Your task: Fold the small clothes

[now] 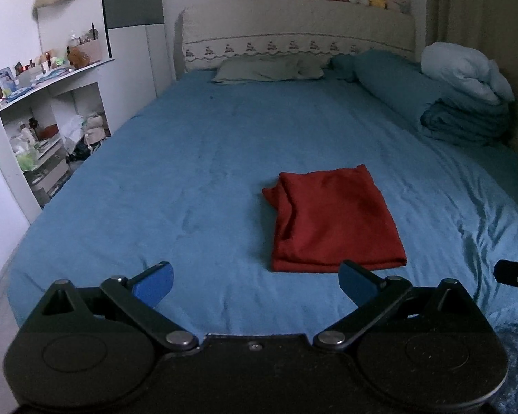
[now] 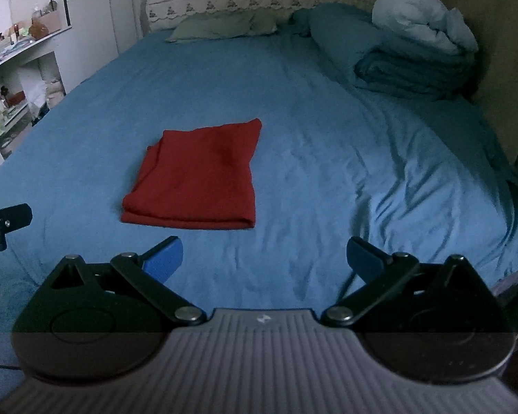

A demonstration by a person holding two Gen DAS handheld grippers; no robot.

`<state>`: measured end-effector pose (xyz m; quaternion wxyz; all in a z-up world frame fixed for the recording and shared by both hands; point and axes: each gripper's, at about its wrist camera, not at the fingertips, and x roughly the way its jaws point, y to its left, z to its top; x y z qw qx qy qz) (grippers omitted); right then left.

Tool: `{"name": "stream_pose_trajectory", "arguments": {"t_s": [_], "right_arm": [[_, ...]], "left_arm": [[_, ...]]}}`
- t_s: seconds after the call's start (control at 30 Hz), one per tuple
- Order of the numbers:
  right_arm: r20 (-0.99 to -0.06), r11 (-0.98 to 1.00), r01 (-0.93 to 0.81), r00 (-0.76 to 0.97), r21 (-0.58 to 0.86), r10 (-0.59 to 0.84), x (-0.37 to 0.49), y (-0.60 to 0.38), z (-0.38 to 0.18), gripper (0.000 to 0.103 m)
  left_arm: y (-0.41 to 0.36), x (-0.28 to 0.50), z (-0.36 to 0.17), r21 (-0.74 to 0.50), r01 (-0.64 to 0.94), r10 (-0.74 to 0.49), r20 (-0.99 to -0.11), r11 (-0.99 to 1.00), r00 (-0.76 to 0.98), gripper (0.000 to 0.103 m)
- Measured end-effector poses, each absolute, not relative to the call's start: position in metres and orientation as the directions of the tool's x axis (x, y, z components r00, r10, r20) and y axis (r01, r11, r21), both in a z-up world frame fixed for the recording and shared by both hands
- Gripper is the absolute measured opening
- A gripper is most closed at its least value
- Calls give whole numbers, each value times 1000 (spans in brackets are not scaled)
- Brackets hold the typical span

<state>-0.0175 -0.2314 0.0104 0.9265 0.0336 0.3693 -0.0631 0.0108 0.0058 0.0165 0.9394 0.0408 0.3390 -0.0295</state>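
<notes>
The left claw (image 1: 255, 281) hangs wide open and empty at the near edge of the bed (image 1: 190, 172); the folded red cloth (image 1: 331, 217) lies flat just ahead and slightly to its right, long axis running away. The right claw (image 2: 264, 258), equally open and empty, has the cloth ahead to its left, so the left looks a little nearer.

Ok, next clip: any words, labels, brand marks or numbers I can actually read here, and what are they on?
No text reads clearly in either view.
Right gripper body: a small white logo mark, a symbol, no letters.
Shelf clutter: boxes and bottles, labels too small and blurred.
Red folded cloth: no print visible.
</notes>
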Motion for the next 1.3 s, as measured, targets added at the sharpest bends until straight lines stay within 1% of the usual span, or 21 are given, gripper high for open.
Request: {"name": "stream_pose_trajectory", "arguments": {"t_s": [1.3], "right_arm": [[-683, 988, 151, 723, 9, -104, -16, -231, 13, 103]], "left_arm": [[9, 0, 26, 78, 113, -43, -607, 990, 793, 103]]}}
